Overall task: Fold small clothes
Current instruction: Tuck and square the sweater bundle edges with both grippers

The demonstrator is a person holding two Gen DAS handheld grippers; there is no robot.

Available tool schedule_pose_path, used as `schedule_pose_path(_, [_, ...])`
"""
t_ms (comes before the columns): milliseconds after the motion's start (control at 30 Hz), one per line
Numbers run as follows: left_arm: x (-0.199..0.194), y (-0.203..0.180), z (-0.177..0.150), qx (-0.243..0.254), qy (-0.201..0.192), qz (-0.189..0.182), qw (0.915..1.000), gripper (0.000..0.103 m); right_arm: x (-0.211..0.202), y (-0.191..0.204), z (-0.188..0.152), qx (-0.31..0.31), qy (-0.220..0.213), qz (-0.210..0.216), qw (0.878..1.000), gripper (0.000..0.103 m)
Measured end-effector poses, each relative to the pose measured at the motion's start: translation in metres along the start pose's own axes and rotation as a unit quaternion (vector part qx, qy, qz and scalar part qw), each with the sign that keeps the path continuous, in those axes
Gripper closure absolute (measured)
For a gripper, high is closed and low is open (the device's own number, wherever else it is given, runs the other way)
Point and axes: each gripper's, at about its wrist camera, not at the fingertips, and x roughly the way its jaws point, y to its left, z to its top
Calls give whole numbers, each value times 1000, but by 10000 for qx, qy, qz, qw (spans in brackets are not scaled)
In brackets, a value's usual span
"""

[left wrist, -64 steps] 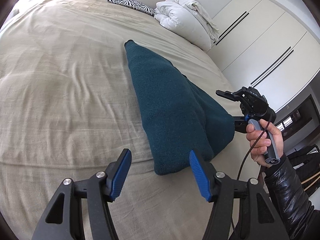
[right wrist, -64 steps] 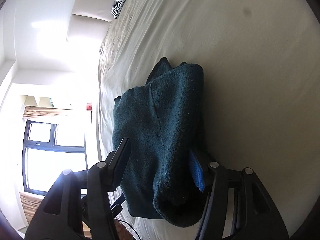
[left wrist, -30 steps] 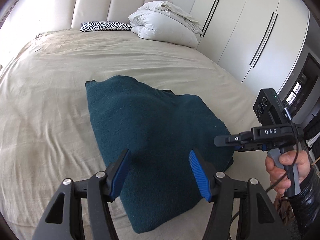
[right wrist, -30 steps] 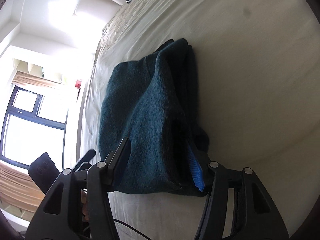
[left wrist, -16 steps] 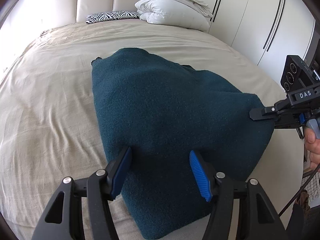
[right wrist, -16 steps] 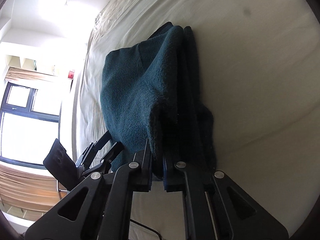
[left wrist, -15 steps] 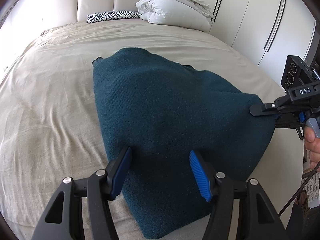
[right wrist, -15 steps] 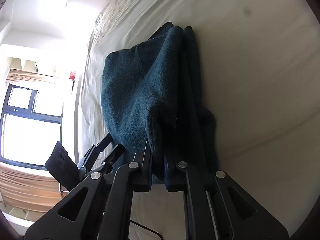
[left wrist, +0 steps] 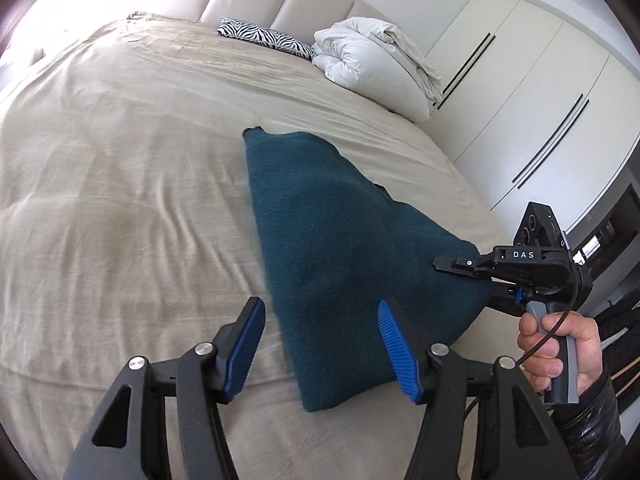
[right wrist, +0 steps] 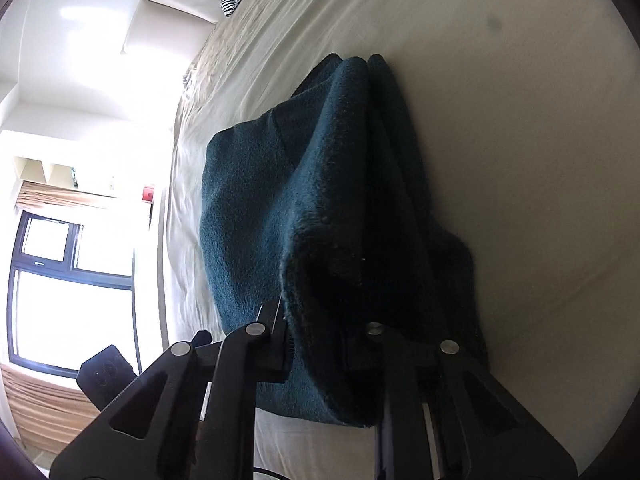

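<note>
A dark teal knit garment [left wrist: 340,240] lies folded on the beige bed [left wrist: 120,180]. My left gripper [left wrist: 320,344] is open and empty, just above the garment's near corner. My right gripper [left wrist: 460,276] is at the garment's right edge, held by a hand, with its jaws closed on the fabric. In the right wrist view the garment [right wrist: 300,200] bulges up between the fingers of my right gripper [right wrist: 320,328], which pinch a thick fold; the fingertips are buried in cloth.
A zebra-print pillow [left wrist: 264,38] and a rolled white duvet [left wrist: 376,64] lie at the bed's head by a padded headboard. White wardrobe doors [left wrist: 540,120] stand to the right. A window [right wrist: 60,280] shows in the right wrist view.
My right gripper shut on the garment's edge about half a second ago and still holds it, lifted slightly. My left gripper pulled back and left, so that the garment's corner now lies between its open fingers.
</note>
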Motion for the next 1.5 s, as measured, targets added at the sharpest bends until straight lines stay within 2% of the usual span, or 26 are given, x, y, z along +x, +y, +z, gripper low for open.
schedule_pose_path(100, [-46,41,-8,-426,-211,12,9989,41,-6,46,-8,-498,-268,-620,9965,90])
schedule_pose_path(233, [-119,103,-21,-926,-698,288,9928,41,9,128,-32,-1174,-365,-928,9881,90])
schedule_pose_path(333, [-169,150,-34,-1308,-1009,646,9841,41,54,201,-70,-1926,-51,-959,9766,90])
schedule_pose_path(400, [-194,181,-45,-1595,-1151,861,9767,41,90,243,-94,-2200,160,-897,9712,87])
schedule_pose_path(500, [-217,221,-59,-1994,-1250,1079,9659,41,148,291,-134,-2521,513,-865,9625,87])
schedule_pose_path(567, [-225,236,-70,-2140,-1306,1155,9612,41,187,316,-167,-2912,739,-933,9492,87])
schedule_pose_path(600, [-226,241,-74,-2190,-1303,1194,9596,41,206,325,-182,-3033,876,-981,9438,79])
schedule_pose_path(633, [-226,246,-77,-2235,-1290,1208,9586,41,222,331,-196,-3122,1008,-1066,9386,71])
schedule_pose_path(667, [-224,248,-80,-2263,-1256,1208,9584,41,233,334,-208,-3171,1143,-971,9365,63])
schedule_pose_path(767, [-214,246,-79,-2217,-1129,1186,9613,41,235,339,-230,-3083,1406,-297,9404,60])
schedule_pose_path(833, [-208,239,-75,-2115,-1155,1154,9637,41,210,338,-235,-3219,1250,53,9385,60])
schedule_pose_path(900, [-200,232,-66,-2049,-1153,1069,9661,41,173,322,-222,-3140,725,187,9465,60])
schedule_pose_path(967, [-188,220,-54,-1867,-1138,939,9713,41,140,299,-195,-2914,176,-52,9564,60])
schedule_pose_path(1000, [-181,212,-47,-1747,-1116,883,9743,41,133,286,-171,-2771,-10,-217,9606,59])
schedule_pose_path(1067, [-160,193,-32,-1432,-1029,760,9814,41,119,261,-145,-2418,20,-353,9697,59])
schedule_pose_path(1133, [-136,178,-18,-1025,-930,705,9879,41,118,254,-131,-2379,214,-281,9707,59])
schedule_pose_path(1233, [-98,181,-2,-884,-571,821,9911,41,137,271,-133,-2738,341,-431,9602,59])
schedule_pose_path(1333, [-88,192,6,-830,-587,877,9909,41,192,295,-133,-3038,645,-826,9470,59])
schedule_pose_path(1500, [-91,214,-3,-1078,-669,775,9889,41,279,305,-132,-3824,710,-1906,9013,61])
